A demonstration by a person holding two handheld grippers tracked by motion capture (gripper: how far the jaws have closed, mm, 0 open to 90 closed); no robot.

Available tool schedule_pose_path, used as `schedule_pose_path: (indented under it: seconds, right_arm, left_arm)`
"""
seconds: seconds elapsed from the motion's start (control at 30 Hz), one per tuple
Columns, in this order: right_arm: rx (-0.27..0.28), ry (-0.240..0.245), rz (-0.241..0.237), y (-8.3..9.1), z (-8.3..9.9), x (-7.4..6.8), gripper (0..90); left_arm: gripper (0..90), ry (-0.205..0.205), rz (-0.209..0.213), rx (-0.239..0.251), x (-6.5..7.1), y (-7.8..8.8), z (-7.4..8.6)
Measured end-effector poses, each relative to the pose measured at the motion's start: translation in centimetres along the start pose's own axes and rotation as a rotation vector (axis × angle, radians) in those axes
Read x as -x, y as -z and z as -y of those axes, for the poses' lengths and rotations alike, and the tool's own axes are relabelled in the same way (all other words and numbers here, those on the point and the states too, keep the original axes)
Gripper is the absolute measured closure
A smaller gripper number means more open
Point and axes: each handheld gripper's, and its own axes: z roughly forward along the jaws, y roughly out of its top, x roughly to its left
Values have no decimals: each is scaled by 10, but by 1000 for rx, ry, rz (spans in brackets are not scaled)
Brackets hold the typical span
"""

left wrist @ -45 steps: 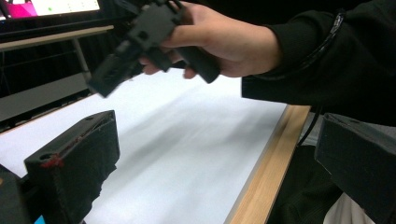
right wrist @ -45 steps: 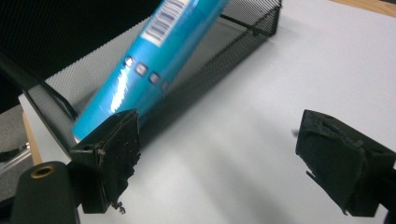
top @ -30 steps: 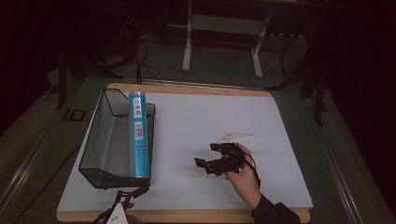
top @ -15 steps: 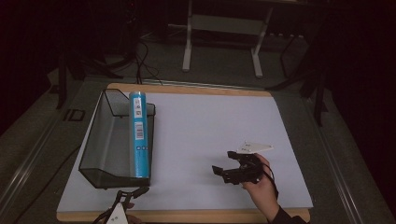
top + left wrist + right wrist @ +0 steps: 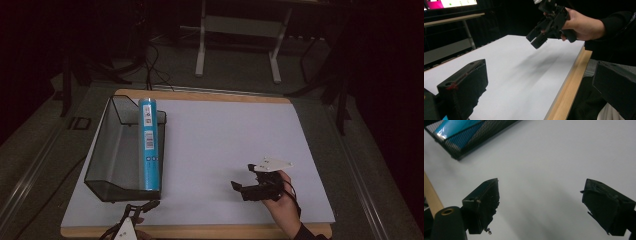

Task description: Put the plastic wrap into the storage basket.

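- My right gripper (image 5: 243, 179) hangs over the white sheet near the right front part of the table (image 5: 210, 98), jaws wide apart with nothing between them; its own view shows bare sheet between the two black jaws
- My left gripper (image 5: 145, 205) sits low at the front edge just before the mesh basket (image 5: 105, 145); its jaws also stand well apart and hold nothing
- The blue tube (image 5: 148, 144) lies lengthwise along the right wall of the basket, its top end propped up on the far rim; from my right gripper view I see it as a blue strip behind the mesh (image 5: 456, 130)
- I judge that the tube is set in place and my right hand (image 5: 282, 210) is clear of it, so the job now is to stay clear: I keep the jaws spread and well apart from the basket, so nothing catches the mesh or nudges the tube off the rim
- If the tube needs seating lower, I come in from above, across its middle, not at the propped end, which could roll
- I hold the left gripper quiet so its cable does not drag the basket's front wall
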Motion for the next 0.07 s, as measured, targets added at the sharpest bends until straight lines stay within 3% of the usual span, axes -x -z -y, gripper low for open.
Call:
schedule_pose_path:
  seconds: [0.07]
  right_arm:
    - [-11,11,0,-3,1,-1,140]
  left_arm:
    - [7,-1,0,1,0,0,0]
